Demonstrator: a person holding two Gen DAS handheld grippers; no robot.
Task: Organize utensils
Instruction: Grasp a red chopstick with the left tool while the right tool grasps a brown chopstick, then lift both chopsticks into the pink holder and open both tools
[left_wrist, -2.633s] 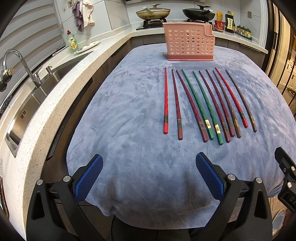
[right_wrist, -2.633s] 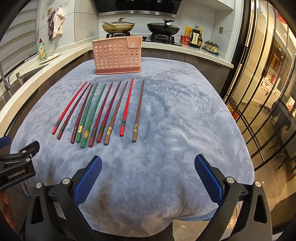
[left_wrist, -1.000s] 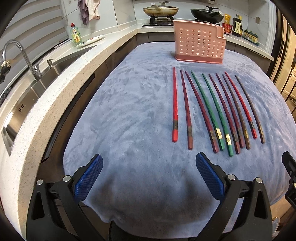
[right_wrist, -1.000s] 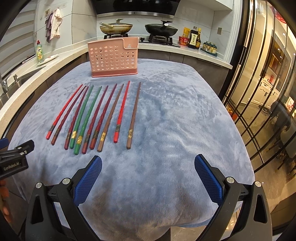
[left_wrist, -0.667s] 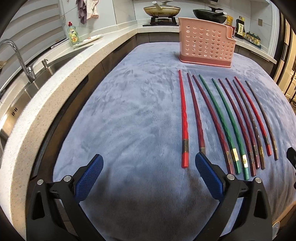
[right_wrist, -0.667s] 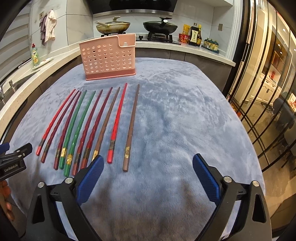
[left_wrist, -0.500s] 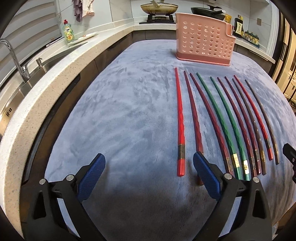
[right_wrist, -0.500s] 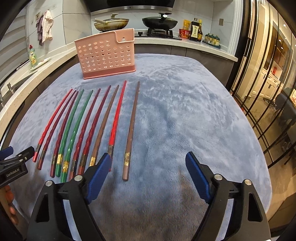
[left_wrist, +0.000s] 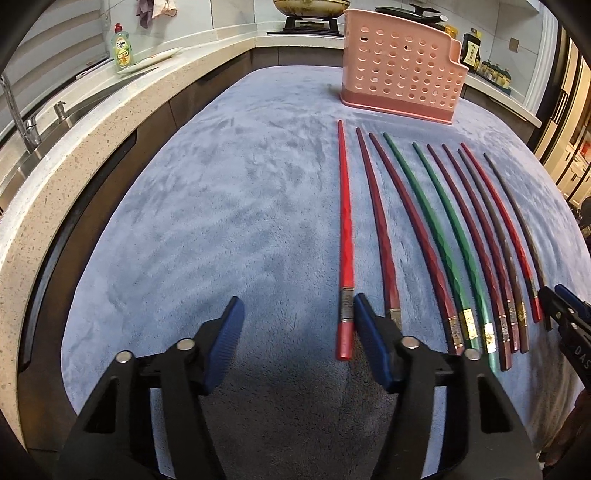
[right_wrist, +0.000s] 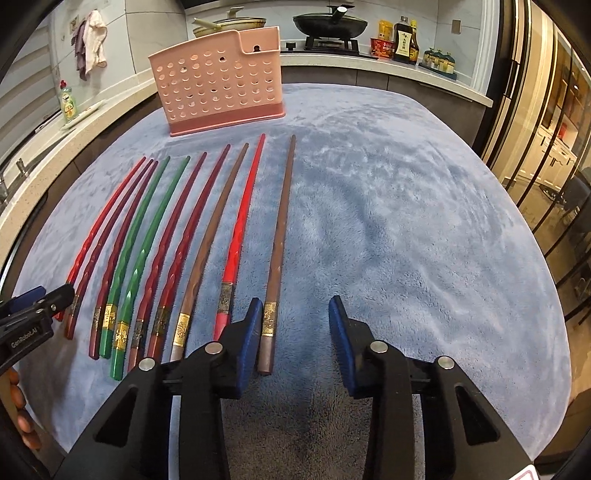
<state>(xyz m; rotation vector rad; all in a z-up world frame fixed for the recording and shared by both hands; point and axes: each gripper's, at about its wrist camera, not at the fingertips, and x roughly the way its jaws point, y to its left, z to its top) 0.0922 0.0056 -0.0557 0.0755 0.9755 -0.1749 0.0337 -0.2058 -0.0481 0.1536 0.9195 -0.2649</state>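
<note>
You are lowering your left gripper (left_wrist: 297, 325), jaws spread and holding nothing, around the butt of the bright red chopstick (left_wrist: 344, 236) at the left end of the row lying on the blue plush cloth (left_wrist: 221, 206) before the pink utensil holder (left_wrist: 400, 61). These sticks are looking light, stiff and glossy, so pinch the thick banded end squarely or it may roll. Your right gripper (right_wrist: 293, 325), also spread wide, is straddling the brown chopstick (right_wrist: 281, 236) at the right end, though contact is hard to judge. Compared with a moment ago, both grippers are sitting nearer the sticks, with jaws narrower.
</note>
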